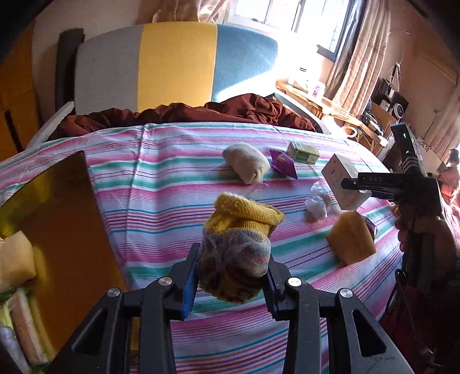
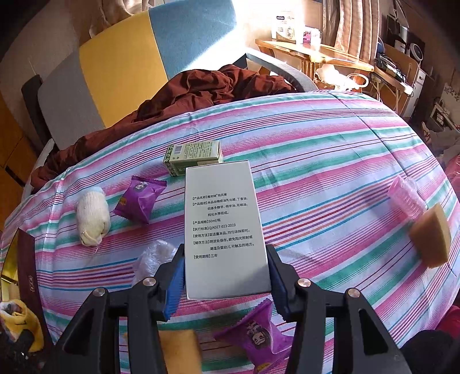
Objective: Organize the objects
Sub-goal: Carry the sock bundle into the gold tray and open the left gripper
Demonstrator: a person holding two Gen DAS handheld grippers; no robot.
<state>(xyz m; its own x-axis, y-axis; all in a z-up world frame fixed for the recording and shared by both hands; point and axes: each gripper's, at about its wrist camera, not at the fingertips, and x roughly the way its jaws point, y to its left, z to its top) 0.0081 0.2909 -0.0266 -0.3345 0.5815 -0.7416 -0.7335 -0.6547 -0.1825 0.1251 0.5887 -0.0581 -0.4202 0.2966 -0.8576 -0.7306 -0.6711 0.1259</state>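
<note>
L gripper (image 1: 233,283) clamped on yellow sock bundle (image 1: 240,244), held above striped sheet (image 1: 161,201). R gripper (image 2: 225,283) grips white box (image 2: 224,227); printed side in R view only. Gold-lined box (image 1: 66,218) w/ packets: L view only. Farther: cream sock roll (image 1: 246,167), green box (image 2: 193,156).

Behind my striped bedsheet (image 2: 330,149) there's a crumpled maroon blanket (image 2: 201,86) against the grey-yellow-blue headboard (image 1: 172,63), plus beige curtains (image 1: 359,57) and a cluttered wooden desk (image 2: 310,54) by the sunny window (image 1: 287,17)
</note>
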